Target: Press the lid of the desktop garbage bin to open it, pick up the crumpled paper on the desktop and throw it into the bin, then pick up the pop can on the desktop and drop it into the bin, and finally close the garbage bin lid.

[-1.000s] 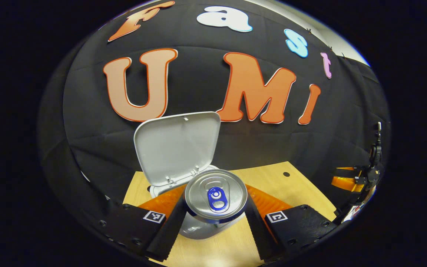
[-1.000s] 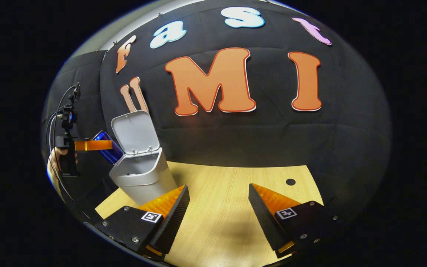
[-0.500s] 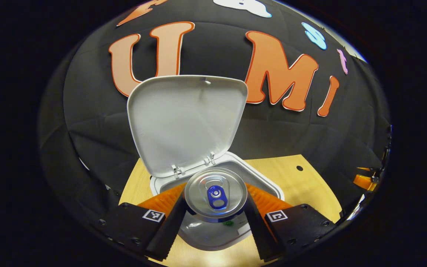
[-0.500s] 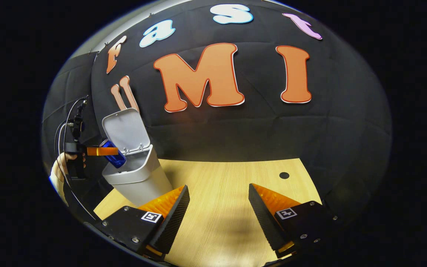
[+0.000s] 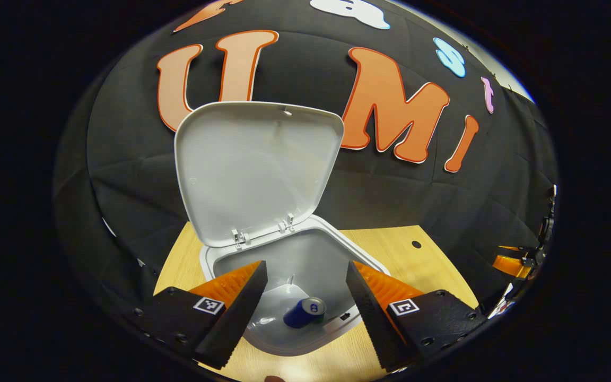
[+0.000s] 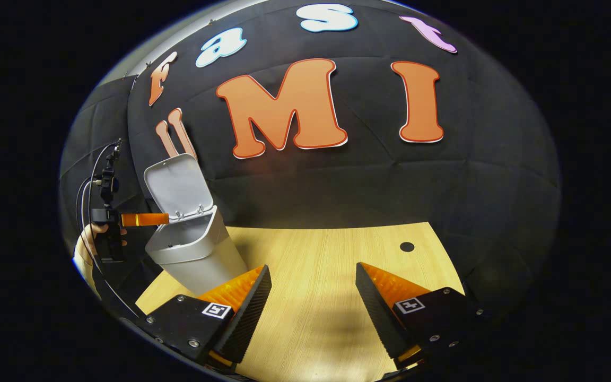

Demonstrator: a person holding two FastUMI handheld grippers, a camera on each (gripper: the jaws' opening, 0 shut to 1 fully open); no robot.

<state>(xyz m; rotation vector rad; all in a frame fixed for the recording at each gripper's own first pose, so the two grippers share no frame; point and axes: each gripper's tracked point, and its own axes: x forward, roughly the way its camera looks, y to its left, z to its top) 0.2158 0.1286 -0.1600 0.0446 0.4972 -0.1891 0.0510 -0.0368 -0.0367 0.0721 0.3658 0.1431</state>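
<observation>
Left gripper view: left gripper (image 5: pixel 305 289) spread, empty, above bin (image 5: pixel 207 258); pop can (image 5: pixel 304 312) on its floor, 6 o'clock; lid (image 5: pixel 255 170) upright, 12 o'clock.

Right gripper view: right gripper (image 6: pixel 313 297) apart over desktop (image 6: pixel 316 254); push lid top down gently.

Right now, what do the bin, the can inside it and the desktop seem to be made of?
The bin and its raised lid look like matte pale plastic, with smooth moulded edges. The can looks like metal: a shiny silver top and a glossy blue side. The desktop shows light wood grain, perhaps a laminate.
</observation>
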